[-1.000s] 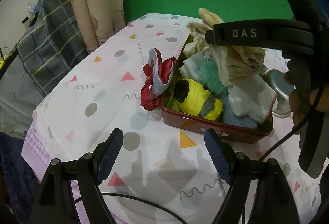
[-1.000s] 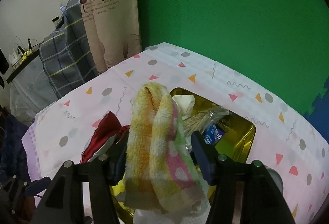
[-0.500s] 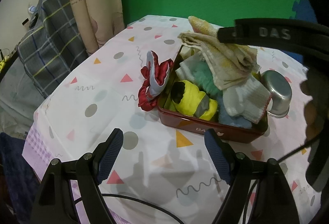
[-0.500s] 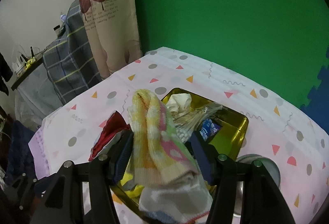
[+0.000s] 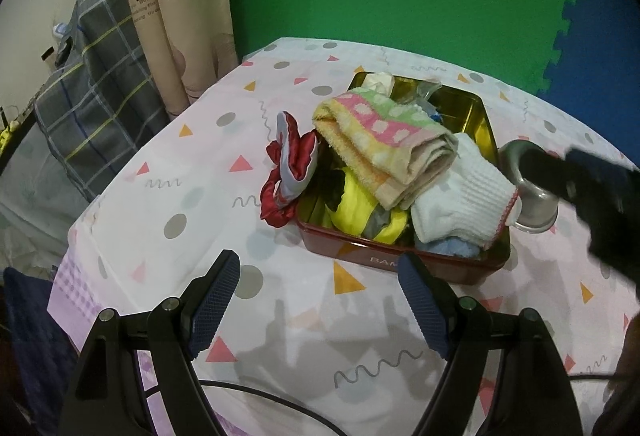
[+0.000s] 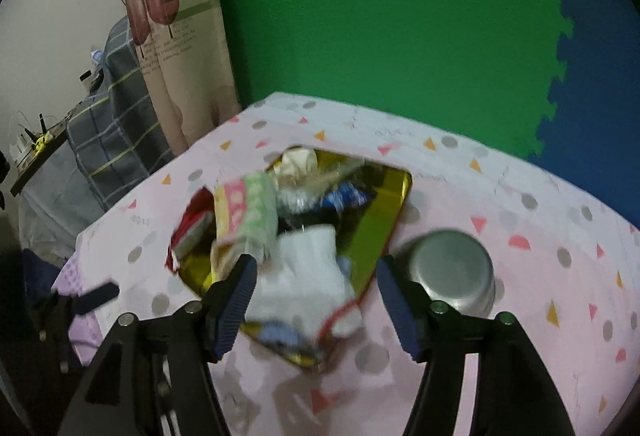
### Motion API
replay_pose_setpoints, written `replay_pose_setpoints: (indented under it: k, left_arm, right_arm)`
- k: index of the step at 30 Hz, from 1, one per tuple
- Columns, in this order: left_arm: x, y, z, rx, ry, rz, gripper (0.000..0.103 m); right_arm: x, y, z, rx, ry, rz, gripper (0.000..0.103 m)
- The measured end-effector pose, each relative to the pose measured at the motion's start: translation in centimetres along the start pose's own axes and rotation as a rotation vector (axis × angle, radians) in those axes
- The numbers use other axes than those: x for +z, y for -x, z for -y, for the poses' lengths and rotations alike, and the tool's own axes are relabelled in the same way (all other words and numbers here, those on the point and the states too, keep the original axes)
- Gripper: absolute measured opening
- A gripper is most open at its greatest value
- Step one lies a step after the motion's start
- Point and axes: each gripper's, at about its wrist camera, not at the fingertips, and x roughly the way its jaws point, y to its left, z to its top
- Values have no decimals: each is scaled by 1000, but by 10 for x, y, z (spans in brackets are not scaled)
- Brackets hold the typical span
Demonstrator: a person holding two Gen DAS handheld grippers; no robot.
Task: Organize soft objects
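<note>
Terry towel [image 5: 384, 140], pink and green, now lies atop the pile in your red tin [image 5: 400, 264] at frame centre, your right gripper [image 6: 314, 300] having just spread empty, left gripper [image 5: 320, 300] spread too, while the red scrunchie [image 5: 288, 172] still hangs outside the tin's left rim.

your right gripper [image 6: 314, 294] jaws just opened and backed off; nothing between them now. the towel [image 5: 384, 140] lies on the pile in the tin [image 5: 400, 260].
</note>
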Motion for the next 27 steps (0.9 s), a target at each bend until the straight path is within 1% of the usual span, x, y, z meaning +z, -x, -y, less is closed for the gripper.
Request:
replay_pose_setpoints:
  k: [6,12,19,27]
  left_arm:
    - [3,5,5,1,-9,8,79]
    - [6,9,7,10,-15,15,79]
    - [8,10,8,14,-16,19,79]
    - [13,13,9,15,-10,28,79]
  right_arm:
    - [-19,12,3,5,-27,-11,71]
    - [-32,19,-6,-41,41,-22,74]
    - [-47,24,-3,-33,37,-44,75]
    - [-53,21,-4,-30,36,-63,76]
